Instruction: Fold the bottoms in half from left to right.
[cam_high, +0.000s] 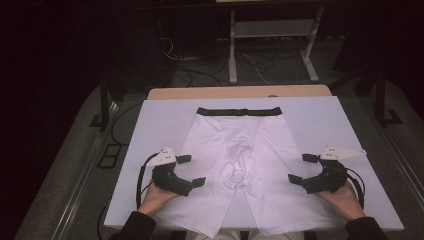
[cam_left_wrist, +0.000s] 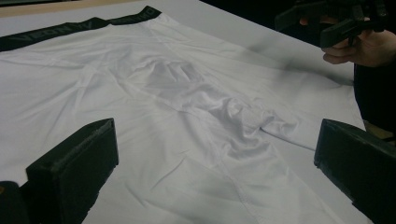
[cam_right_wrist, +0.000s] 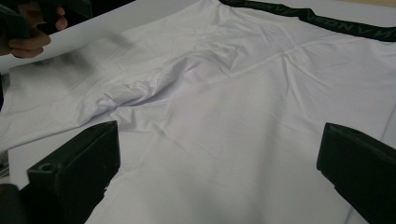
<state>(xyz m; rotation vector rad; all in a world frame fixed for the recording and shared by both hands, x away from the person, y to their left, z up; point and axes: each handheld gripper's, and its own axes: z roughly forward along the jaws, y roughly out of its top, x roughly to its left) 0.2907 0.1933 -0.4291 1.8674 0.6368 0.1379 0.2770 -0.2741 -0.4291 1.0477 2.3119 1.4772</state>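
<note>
- Dark floor with loose cables and a pale metal stand lies beyond a white rectangular board that covers a light wooden table.
- On that board, flat and spread out, lies a pair of white fabric shorts with a black lettered waistband; the waistband sits at the far edge, near the strip of wood, and the two legs run toward the person, their hems reaching the near edge of the board.
- Wrinkles gather at the crotch of the shorts, about midway across the board; the rest of the cloth is mostly smooth.
- At the outer edge of the shorts' left leg hovers the left black two-jaw gripper, its jaws spread wide with nothing between them; one jaw tip is over the cloth edge, but whether it touches I cannot tell.
- In the left gripper view the two dark jaws stand far apart at either side, with the white cloth lying beyond them.
- Just off the outer edge of the shorts' right leg hovers the right black two-jaw gripper, jaws likewise spread wide and empty, pointing toward the cloth.
- Each gripper carries a grey three-cornered plate on top and a trailing black cable.
- A hand in a dark sleeve holds each gripper from the near side of the board.
</note>
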